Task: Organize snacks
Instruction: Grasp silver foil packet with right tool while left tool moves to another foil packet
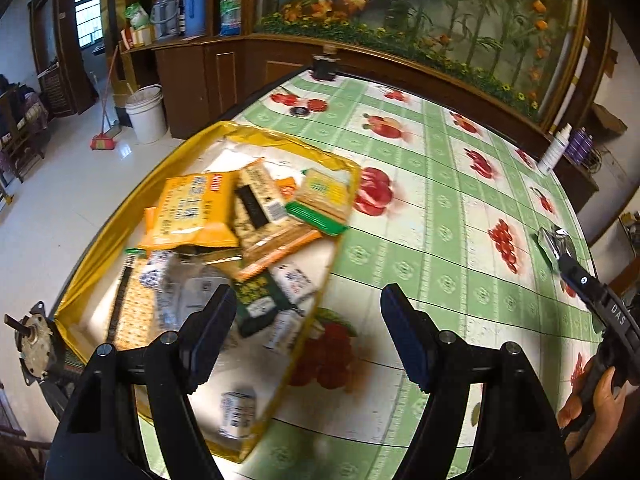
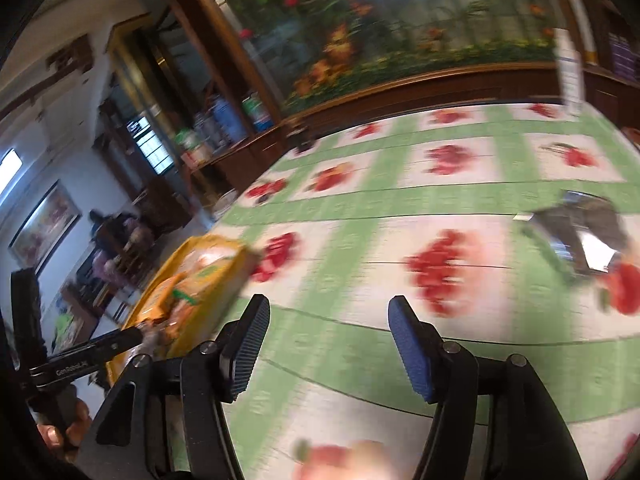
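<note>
At the far left of the left wrist view, the yellow tray point(image 1: 100, 232) sat at the worktop's point(image 1: 440, 216) edge, heaped with snack packets: an orange bag point(image 1: 192, 212), cracker packs point(image 1: 320, 200) and small white-and-blue cartons point(image 1: 154, 274). The left gripper point(image 1: 308, 328) hung above the tray's near side with its jaws wide and nothing between them. Further right, one silvery packet point(image 1: 554, 244) lay alone on the green fruit-patterned cloth, well apart from the tray. The right gripper point(image 2: 326, 344) stood moderately open and empty, pointing across the bare cloth with the silvery packet point(image 2: 580, 240) up to its right.

The tray seemed to sit close to the worktop's edge, so a nudge from the left gripper might push it over the side. The loose pile could also spill if another packet were dropped on top. The foil packet looked thin and flat, and the pads might slide off it.

The right wrist view was badly smeared, so the packet's print and exact shape were unreadable. The tray's near corner was hidden behind the left gripper.
</note>
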`<state>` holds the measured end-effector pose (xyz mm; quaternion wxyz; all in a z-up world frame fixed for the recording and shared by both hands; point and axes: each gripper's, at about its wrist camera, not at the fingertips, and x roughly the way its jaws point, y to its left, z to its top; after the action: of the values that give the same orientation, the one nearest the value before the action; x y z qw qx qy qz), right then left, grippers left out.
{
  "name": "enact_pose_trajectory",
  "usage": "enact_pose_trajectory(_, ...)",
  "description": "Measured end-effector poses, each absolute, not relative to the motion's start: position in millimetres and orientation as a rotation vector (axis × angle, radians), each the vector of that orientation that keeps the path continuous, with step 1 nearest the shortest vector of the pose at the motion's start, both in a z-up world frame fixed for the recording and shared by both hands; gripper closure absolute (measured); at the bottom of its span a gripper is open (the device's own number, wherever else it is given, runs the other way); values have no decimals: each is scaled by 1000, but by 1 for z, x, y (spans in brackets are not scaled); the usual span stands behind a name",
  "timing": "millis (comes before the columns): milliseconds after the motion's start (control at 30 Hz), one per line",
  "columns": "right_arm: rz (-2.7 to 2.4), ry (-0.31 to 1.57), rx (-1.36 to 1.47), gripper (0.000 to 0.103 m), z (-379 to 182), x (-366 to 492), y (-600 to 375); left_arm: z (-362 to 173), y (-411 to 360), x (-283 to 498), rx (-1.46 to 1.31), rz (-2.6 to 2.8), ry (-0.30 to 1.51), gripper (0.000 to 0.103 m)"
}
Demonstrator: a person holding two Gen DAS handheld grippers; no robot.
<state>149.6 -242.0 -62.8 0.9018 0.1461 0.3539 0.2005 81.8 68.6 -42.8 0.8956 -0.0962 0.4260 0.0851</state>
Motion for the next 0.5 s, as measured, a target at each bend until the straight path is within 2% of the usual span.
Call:
enact_pose_trajectory(233,85,695,366,26,-66,164,-350,-53,46,87,-188,134,931,28)
enact_pose_trajectory(500,40,728,261,25,-74,213,-350,-59,37,93,-174,122,954,28)
